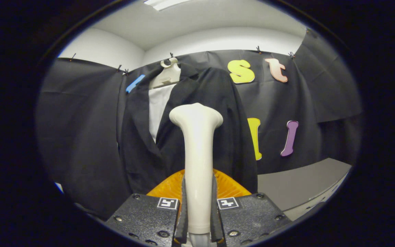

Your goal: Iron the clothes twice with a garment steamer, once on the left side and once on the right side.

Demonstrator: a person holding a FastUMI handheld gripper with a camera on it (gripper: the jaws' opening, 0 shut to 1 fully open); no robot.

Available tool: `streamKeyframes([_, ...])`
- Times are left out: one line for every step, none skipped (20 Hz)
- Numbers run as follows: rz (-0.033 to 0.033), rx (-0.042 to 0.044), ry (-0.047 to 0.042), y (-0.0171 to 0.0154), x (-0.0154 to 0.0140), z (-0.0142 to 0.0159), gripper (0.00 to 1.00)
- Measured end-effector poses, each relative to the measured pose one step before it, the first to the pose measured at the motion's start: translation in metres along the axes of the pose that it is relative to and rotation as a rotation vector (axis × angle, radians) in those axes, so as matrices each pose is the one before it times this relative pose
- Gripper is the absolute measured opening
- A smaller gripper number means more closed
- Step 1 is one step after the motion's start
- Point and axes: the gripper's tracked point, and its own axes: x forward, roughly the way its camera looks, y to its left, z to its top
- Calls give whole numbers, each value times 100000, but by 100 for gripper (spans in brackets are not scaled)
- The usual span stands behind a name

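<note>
Gripper view showed the tongs (198,219) clamped on the cream plastic garment steamer (196,147), frame centre; steady strokes should sweep its head along the hanging black jacket (214,113).

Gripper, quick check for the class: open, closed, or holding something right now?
Gripper: closed, both fingers pressing on the handle of the white garment steamer, whose head points toward the black jacket.

orange ribbed object (226,185) lying low behind the fingers, partly hidden | grey table surface (297,188) stretching to the right of it, against the booth wall | black cloth wall (81,137) hanging pinned by small clips (258,49) | ceiling light (163,3) glowing overhead | white room wall (101,48) showing above the cloth
</note>
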Motion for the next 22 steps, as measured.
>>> streamKeyframes([178, 128, 1473, 88, -300, -728, 28])
streamKeyframes([356, 350, 1563, 137, -223, -755, 29])
streamKeyframes([-91, -14, 1526, 20, -300, -810, 28])
streamKeyframes([-353, -729, 1413, 23, -212, -719, 28])
streamKeyframes([-241, -591, 1180, 24, -344, -672, 29])
streamKeyframes([-151, -608, 923, 20, -224, -522, 28])
streamKeyframes([-430, -555, 607, -60, -272, -448, 28])
streamKeyframes([-711, -502, 524, -146, -143, -398, 28])
streamKeyframes([-746, -188, 677, -131, -175, -376, 28])
streamKeyframes([-431, 186, 762, -132, -226, -303, 28])
streamKeyframes([-138, 100, 736, -43, -129, -458, 28])
streamKeyframes([-360, -476, 887, -127, -304, -727, 28])
streamKeyframes([-549, -675, 1143, -179, -259, -720, 28])
streamKeyframes([-342, -433, 1458, -143, -197, -732, 28])
streamKeyframes([-186, -25, 1477, -24, -231, -768, 28])
streamKeyframes([-278, -88, 1288, -62, -184, -737, 28])
streamKeyframes([-493, -503, 1262, -150, -157, -671, 28])
streamKeyframes([-403, -370, 1167, -90, -62, -569, 28])
streamKeyframes([-143, -237, 1181, 34, -54, -654, 28])
streamKeyframes([-118, -126, 958, 12, -21, -540, 28])
streamKeyframes([-230, -269, 971, 77, -74, -706, 28])
streamKeyframes([-412, -403, 1177, 28, 17, -587, 29])
